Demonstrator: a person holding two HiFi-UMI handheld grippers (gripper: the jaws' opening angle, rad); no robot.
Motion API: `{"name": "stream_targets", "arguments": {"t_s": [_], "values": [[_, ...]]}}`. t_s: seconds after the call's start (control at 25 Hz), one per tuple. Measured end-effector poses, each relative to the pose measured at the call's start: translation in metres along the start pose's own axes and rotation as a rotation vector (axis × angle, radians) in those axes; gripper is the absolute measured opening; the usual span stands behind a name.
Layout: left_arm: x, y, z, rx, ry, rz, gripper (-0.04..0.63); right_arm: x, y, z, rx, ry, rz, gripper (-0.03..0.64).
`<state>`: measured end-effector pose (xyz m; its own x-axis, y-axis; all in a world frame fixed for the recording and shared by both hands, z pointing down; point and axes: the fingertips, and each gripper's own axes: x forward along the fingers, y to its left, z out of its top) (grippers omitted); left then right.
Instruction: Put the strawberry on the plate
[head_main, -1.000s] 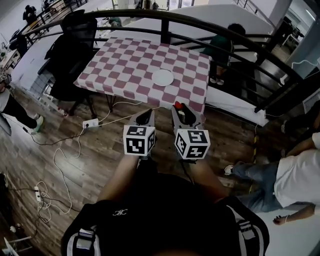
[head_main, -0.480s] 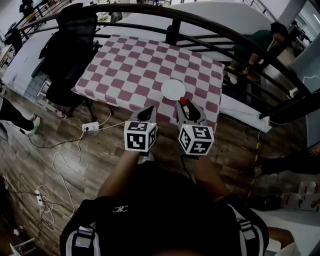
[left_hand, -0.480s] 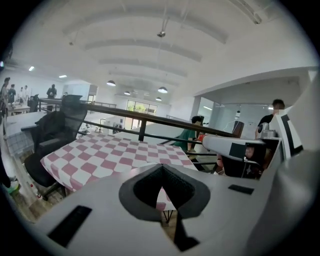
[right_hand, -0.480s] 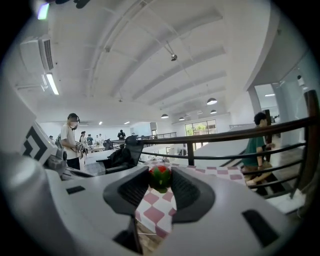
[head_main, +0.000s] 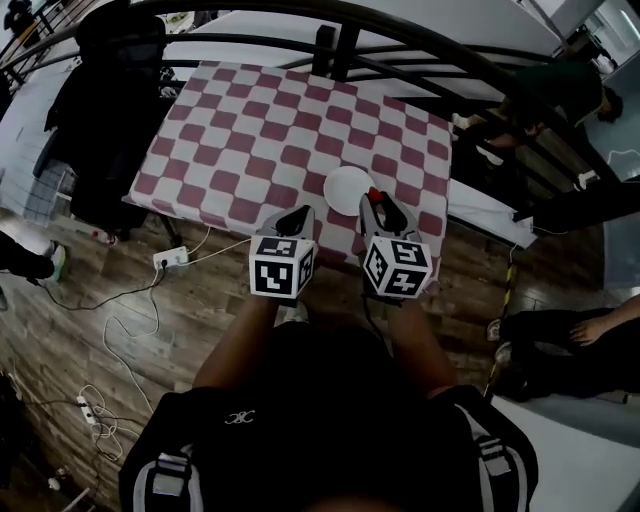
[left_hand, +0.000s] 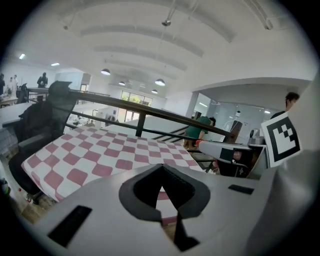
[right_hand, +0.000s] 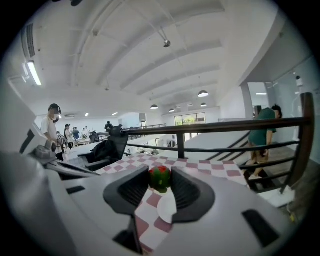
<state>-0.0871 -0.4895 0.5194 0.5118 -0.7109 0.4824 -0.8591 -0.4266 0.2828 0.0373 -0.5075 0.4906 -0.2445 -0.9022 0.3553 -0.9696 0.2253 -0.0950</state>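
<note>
A red strawberry with a green top (right_hand: 160, 178) sits pinched between the tips of my right gripper (head_main: 377, 200), which is shut on it. In the head view the strawberry (head_main: 374, 193) shows as a red spot just right of the white plate (head_main: 347, 186). The plate (right_hand: 167, 206) lies on the red-and-white checked table (head_main: 250, 130), near its front edge, below and ahead of the right jaws. My left gripper (head_main: 296, 216) hangs over the table's front edge, left of the plate; its tips meet with nothing between them.
A dark railing (head_main: 420, 40) curves behind the table. A black chair with dark clothing (head_main: 95, 90) stands at the table's left. Cables and a power strip (head_main: 165, 262) lie on the wooden floor. People (head_main: 560, 90) stand at the right.
The view has closed in on the table: both grippers moved forward from over the floor to the table's front edge, and the strawberry now sits beside the plate.
</note>
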Motion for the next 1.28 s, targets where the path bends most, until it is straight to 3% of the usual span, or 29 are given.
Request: {"name": "stream_targets", "arguments": {"t_s": [0.16,0.44,0.72,1.28], "values": [[0.026,0.017,-0.006,-0.019,0.044,-0.01,0.0,0.034,-0.019,-0.019,0.013,0.06,-0.033,0.147],[0.053,0.029,-0.031,-0.048,0.143,0.004,0.0,0.088,-0.038,-0.07,-0.011,0.192,-0.002,0.147],[0.071,0.044,-0.029,-0.076,0.177,0.067,0.0,0.146,-0.05,-0.129,-0.174,0.383,0.029,0.147],[0.097,0.053,-0.023,-0.099,0.204,0.146,0.0,0.187,-0.063,-0.182,-0.226,0.567,0.058,0.149]]}}
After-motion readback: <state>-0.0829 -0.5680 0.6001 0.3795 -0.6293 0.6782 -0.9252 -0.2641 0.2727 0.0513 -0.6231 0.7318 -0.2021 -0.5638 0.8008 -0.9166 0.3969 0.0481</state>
